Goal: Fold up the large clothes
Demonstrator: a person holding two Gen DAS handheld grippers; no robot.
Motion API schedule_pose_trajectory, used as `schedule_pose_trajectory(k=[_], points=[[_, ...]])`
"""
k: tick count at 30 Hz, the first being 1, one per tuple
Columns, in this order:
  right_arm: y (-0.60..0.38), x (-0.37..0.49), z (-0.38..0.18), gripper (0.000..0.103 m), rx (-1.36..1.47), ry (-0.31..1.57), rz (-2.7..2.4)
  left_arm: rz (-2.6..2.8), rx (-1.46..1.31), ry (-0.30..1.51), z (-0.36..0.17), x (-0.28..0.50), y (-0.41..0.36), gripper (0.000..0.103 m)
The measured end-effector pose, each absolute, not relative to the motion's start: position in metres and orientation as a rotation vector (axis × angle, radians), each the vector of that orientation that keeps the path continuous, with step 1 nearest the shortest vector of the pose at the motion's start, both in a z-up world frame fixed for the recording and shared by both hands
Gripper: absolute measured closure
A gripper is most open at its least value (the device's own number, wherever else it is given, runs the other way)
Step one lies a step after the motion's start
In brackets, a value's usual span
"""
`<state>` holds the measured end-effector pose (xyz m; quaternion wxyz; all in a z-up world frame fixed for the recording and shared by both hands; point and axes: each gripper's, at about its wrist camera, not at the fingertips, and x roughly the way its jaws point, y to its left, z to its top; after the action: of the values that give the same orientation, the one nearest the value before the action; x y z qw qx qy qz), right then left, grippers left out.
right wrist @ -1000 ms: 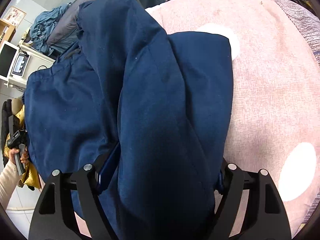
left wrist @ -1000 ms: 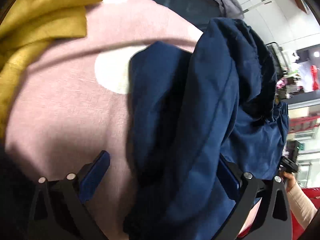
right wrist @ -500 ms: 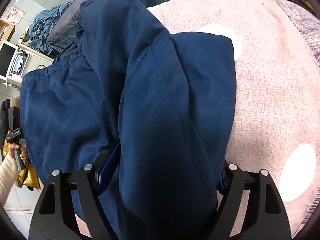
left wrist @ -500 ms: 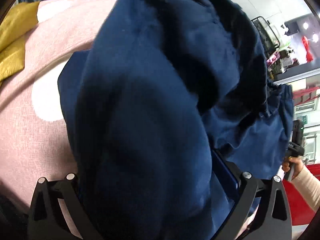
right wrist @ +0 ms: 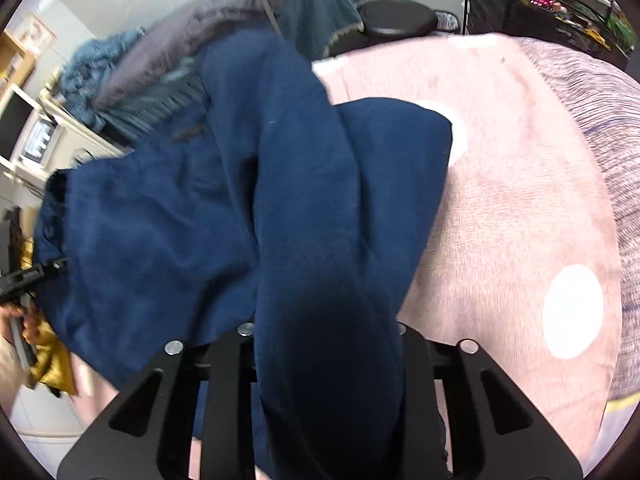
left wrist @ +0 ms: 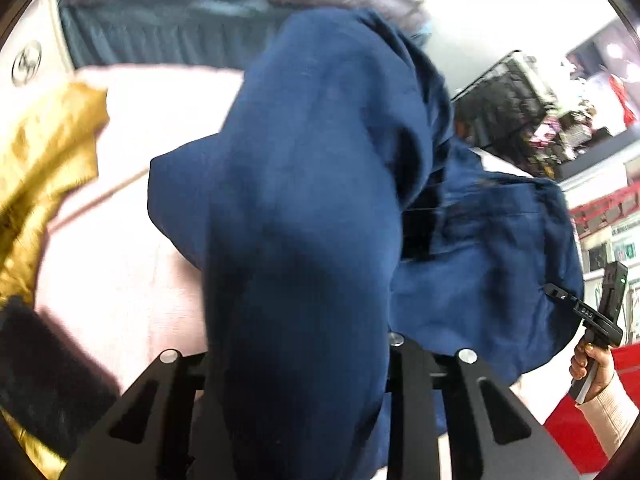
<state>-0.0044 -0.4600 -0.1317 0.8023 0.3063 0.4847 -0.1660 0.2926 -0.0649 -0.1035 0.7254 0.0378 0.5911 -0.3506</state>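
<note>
Cloth fills the middle of both views. It is a big blue garment (left wrist: 304,208), maybe pants, but the folds and blur make that hard to tell. A thick roll of it runs down the middle of each frame and passes between the jaws at the bottom edge.

The left gripper (left wrist: 294,364) is closing on that roll, and the cloth is squeezed in its gap. The right gripper (right wrist: 324,344) is closing too, with the blue roll pinched between its jaws in the same way. Both hold one end each, so the garment can hang and come straight before it gets folded.

The rest of the garment droops to the side. In the left view it sags to the right. In the right view it sags to the left, with a gathered edge at the far left.

Under it lies a pink blanket (right wrist: 516,184) with white dots. It gives a soft, flat place to lay the fold. A yellow cloth (left wrist: 44,152) sits at the left edge of the left view, out of the way. At the lower right of that view a hand (left wrist: 592,364) holds the other gripper's handle.
</note>
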Motion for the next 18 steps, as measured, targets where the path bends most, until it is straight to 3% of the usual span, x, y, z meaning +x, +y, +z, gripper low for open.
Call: schedule_pose_trajectory(k=[9, 18], points=[[-0.453, -0.093, -0.051, 0.082, 0.775, 0.853, -0.391, -0.944, 0.236, 1.178, -0.008, 0.217, -0.145, 0.079], [-0.497, -0.266, 0.005, 0.082, 0.86, 0.614, -0.711, -1.302, 0.358, 1.058, 0.04, 0.144, -0.332, 0.079]])
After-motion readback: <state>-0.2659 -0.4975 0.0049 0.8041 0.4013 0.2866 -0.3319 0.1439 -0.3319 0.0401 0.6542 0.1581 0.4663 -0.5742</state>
